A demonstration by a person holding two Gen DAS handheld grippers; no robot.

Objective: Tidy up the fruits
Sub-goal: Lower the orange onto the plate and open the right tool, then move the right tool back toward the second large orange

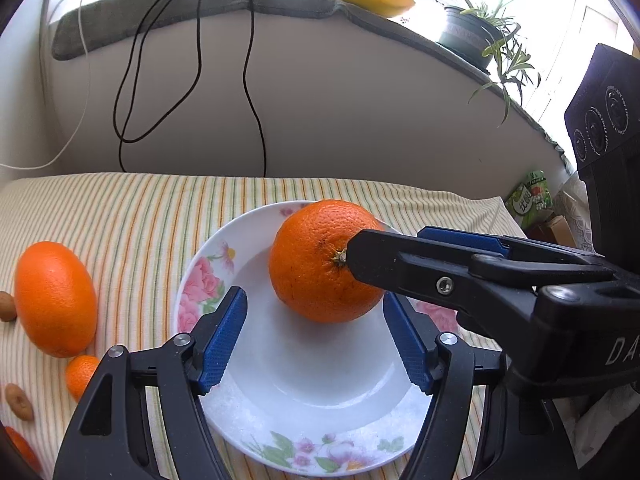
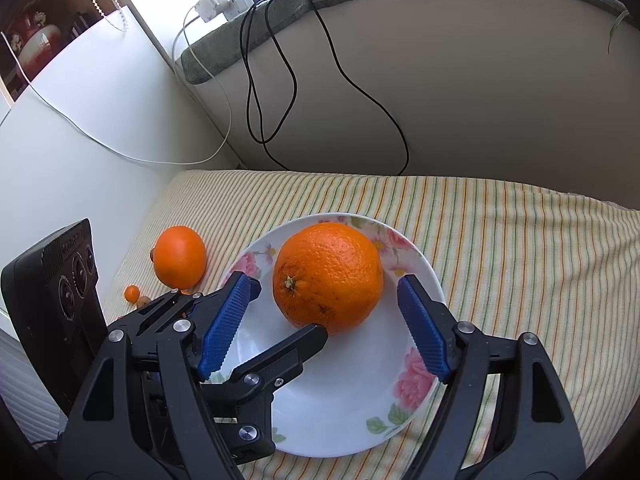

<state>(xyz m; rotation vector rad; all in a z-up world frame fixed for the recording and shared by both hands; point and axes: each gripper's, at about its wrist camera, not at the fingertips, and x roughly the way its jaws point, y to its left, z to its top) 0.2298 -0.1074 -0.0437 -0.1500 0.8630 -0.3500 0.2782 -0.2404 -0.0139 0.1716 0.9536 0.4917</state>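
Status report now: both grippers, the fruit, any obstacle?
Left gripper open, right gripper open, both over plate. Big orange in plate, ungripped. Second orange and small orange on cloth. Nothing blocking.

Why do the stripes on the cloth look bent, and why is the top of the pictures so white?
Left wrist view: the fisheye lens curves the striped cloth and darkens the corners; the window behind the potted plant is blown out by daylight. Right wrist view: same curving; the window at the top is overexposed, while the orange in the plate stays sharp.
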